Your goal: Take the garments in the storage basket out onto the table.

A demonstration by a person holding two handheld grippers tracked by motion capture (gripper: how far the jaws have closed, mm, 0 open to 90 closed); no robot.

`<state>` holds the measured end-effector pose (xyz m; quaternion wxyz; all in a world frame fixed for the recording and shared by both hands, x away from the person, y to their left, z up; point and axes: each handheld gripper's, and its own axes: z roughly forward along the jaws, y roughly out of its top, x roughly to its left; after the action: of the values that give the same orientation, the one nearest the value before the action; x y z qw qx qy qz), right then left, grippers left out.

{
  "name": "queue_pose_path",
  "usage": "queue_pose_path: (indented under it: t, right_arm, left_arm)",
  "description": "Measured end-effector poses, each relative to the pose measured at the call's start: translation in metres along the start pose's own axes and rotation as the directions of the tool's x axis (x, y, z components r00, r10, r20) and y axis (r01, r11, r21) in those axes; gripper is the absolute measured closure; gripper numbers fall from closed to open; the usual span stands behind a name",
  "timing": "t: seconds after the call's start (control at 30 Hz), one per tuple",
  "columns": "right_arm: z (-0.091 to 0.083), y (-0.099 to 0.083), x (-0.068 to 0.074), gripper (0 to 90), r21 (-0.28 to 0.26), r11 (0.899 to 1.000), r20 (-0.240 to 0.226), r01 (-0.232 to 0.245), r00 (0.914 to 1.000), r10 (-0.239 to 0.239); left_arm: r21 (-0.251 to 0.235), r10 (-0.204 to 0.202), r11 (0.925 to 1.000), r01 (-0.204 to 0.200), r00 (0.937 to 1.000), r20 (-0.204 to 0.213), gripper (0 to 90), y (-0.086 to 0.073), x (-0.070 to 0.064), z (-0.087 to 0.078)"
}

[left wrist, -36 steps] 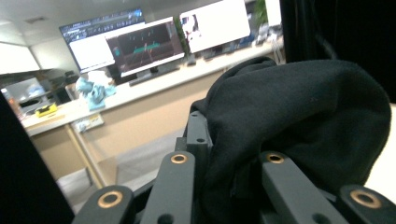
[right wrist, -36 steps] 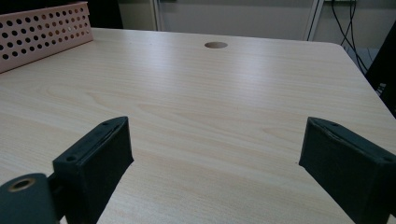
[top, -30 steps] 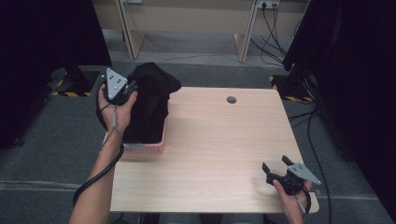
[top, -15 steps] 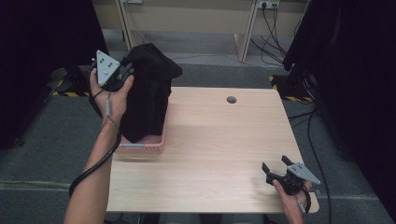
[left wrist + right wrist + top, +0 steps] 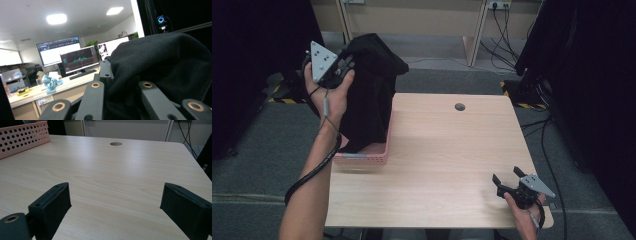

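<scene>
A black garment [image 5: 369,90] hangs in a long bunch above the pink perforated basket [image 5: 362,157] at the table's left edge. My left gripper [image 5: 346,61] is raised high and shut on the cloth's top; the lower end of the garment still reaches into the basket. In the left gripper view the black garment [image 5: 160,67] bulges between and over the jaws. My right gripper [image 5: 507,180] rests low at the table's near right corner, open with nothing between its fingers [image 5: 53,202].
The light wooden table [image 5: 452,150] has a round cable hole [image 5: 459,106] near its far edge. The pink basket [image 5: 22,137] sits at the far left in the right gripper view. Cables lie on the floor behind the table, dark curtains on both sides.
My left gripper has risen and moved a little left, pulling the black garment up out of the basket so it hangs longer. The right gripper has stayed put.
</scene>
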<state>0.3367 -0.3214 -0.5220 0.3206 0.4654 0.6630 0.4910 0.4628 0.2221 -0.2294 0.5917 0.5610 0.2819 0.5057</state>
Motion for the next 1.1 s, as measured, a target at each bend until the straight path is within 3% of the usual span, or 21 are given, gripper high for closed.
queue_pose_path:
  t: [0.3, 0.53, 0.8, 1.0, 1.1]
  right_arm:
    - [0.001, 0.001, 0.002, 8.7, -0.006, 1.000, -0.008, -0.008, 0.9999, 0.008]
    - [0.003, 0.010, 0.011, 8.2, -0.032, 0.999, -0.037, 0.013, 0.9992, -0.014]
    - [0.005, 0.007, 0.014, 8.0, -0.019, 1.000, -0.042, 0.012, 0.9990, -0.013]
    - [0.005, 0.011, 0.020, 7.7, -0.035, 0.999, -0.071, 0.014, 0.9973, -0.016]
    - [0.007, 0.022, 0.030, 7.7, -0.063, 0.998, -0.130, -0.010, 0.9915, 0.001]
  left_arm:
    - [0.007, -0.009, 0.9999, 0.009, 0.9999, 0.007, 81.1, -0.002, 0.001, 0.001]
    - [-0.018, 0.000, 0.9998, 0.000, 1.0000, 0.005, 81.0, 0.013, 0.002, 0.003]
    - [-0.036, 0.010, 0.9993, -0.010, 0.9999, 0.006, 81.0, 0.026, 0.003, 0.001]
    - [-0.031, 0.009, 0.9995, -0.008, 0.9999, 0.007, 81.0, 0.025, 0.003, 0.003]
    - [-0.029, 0.015, 0.9995, -0.015, 0.9998, 0.012, 80.9, 0.025, 0.001, 0.003]
